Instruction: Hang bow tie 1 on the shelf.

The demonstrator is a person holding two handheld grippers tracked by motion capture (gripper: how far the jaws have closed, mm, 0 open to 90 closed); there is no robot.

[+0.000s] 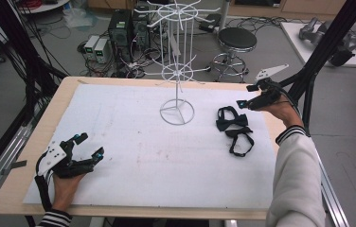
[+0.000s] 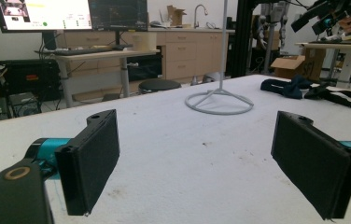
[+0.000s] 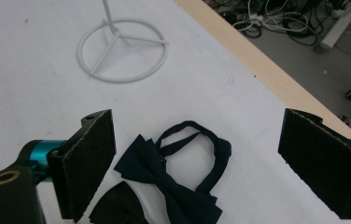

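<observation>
Over at the near left corner of the table (image 1: 34,137), the left gripper (image 1: 89,144) sits low over the white mat (image 1: 133,156), held in a hand (image 1: 67,182) that comes out of a striped cuff. Its jaws stand wide apart, and in the left gripper view there is nothing between the two black pads (image 2: 92,158) but bare mat; they touch nothing that I can see.

Moving toward the middle, a white wire display stand (image 1: 178,71) rises from the mat on a ring base (image 1: 177,112), upright, with spokes fanning out at its top and a smaller ring partway down the pole.

Just right of the base lie two black bow ties. The nearer-to-the-stand bow tie (image 1: 231,120) lies flat with its strap curled into a loop behind it; the second bow tie (image 1: 240,141) lies just in front of it, toward the person, the two touching or all but touching.

At the far right, the right gripper (image 1: 246,96) hangs above the mat's right edge, beside and just beyond the bow ties, held in a hand (image 1: 280,111) from a pale sleeve (image 1: 294,184). Its jaws are spread wide too. The right gripper view looks down between them onto the first bow tie (image 3: 164,179), with its strap loop (image 3: 211,144) and part of the other tie at the bottom edge. The pads (image 3: 89,163) are clear of the fabric, gripping nothing.
</observation>
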